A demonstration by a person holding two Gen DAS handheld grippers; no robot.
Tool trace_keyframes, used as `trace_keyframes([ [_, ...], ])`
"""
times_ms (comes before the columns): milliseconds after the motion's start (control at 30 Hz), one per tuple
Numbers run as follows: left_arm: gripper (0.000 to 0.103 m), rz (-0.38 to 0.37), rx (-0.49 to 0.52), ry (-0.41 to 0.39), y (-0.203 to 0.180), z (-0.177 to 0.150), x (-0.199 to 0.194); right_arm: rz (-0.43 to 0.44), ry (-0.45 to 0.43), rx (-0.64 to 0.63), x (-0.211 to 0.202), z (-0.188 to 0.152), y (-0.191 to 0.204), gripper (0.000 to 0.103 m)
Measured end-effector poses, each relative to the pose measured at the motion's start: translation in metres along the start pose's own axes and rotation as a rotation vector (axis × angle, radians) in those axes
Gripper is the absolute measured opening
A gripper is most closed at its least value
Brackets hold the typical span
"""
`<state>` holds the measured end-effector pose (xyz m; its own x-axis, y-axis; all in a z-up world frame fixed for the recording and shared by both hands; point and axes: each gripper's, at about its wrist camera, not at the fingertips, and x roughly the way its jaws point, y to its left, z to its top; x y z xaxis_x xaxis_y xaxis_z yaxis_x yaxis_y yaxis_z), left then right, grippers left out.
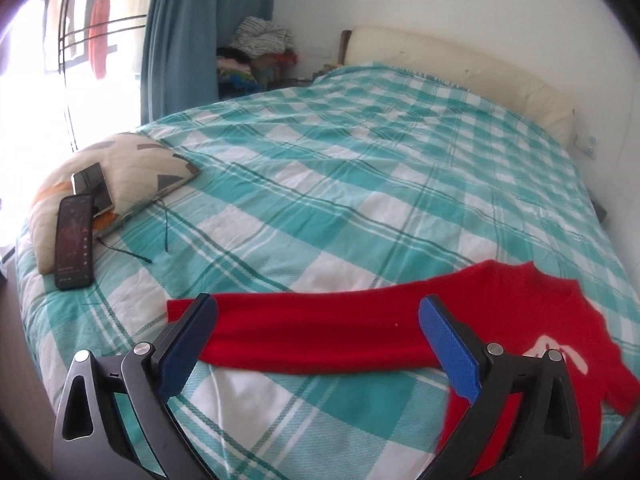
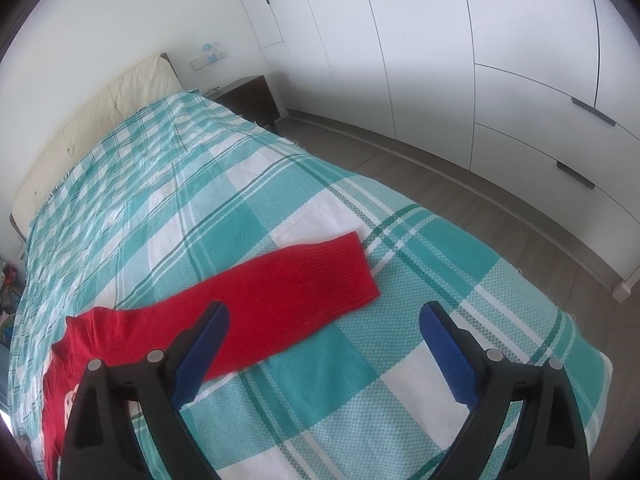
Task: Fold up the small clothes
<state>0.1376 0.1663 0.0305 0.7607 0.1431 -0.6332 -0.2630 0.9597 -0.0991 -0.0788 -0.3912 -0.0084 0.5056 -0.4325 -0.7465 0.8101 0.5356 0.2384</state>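
Checked bed (image 1: 360, 168) – red sweater (image 1: 320, 332) spread flat, both tongs agape

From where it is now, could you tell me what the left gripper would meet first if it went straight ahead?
Probably the red sweater's sleeve, lying flat on the checked bedspread between the open left gripper's fingers; depth is unclear.

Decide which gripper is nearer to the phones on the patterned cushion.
Left. The left gripper hovers open over the red sweater's sleeve, with the phones on the cushion off to its left. The right gripper, open over the opposite sleeve, has no phones in view.
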Motion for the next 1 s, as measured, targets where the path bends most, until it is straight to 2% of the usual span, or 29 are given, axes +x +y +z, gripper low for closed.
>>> trace_keyframes([
  [167, 0.102, -0.038, 0.021, 0.045, -0.03, -0.009, 0.007, -0.017, 0.001, -0.034, 0.002, -0.002, 0.004, 0.095],
  [267, 0.102, -0.028, 0.067, 0.066, -0.041, -0.013, 0.012, -0.004, 0.015, -0.043, 0.005, -0.003, 0.009, 0.095],
  [400, 0.102, -0.004, 0.103, 0.056, -0.046, -0.016, 0.009, 0.008, 0.031, -0.069, 0.008, -0.005, 0.017, 0.095],
  [700, 0.102, -0.003, 0.02, 0.104, -0.031, -0.015, 0.017, 0.014, 0.022, -0.086, 0.005, -0.008, 0.022, 0.095],
  [1000, 0.102, 0.01, -0.03, 0.114, -0.02, -0.014, 0.019, 0.003, 0.022, -0.071, 0.005, -0.008, 0.019, 0.095],
])
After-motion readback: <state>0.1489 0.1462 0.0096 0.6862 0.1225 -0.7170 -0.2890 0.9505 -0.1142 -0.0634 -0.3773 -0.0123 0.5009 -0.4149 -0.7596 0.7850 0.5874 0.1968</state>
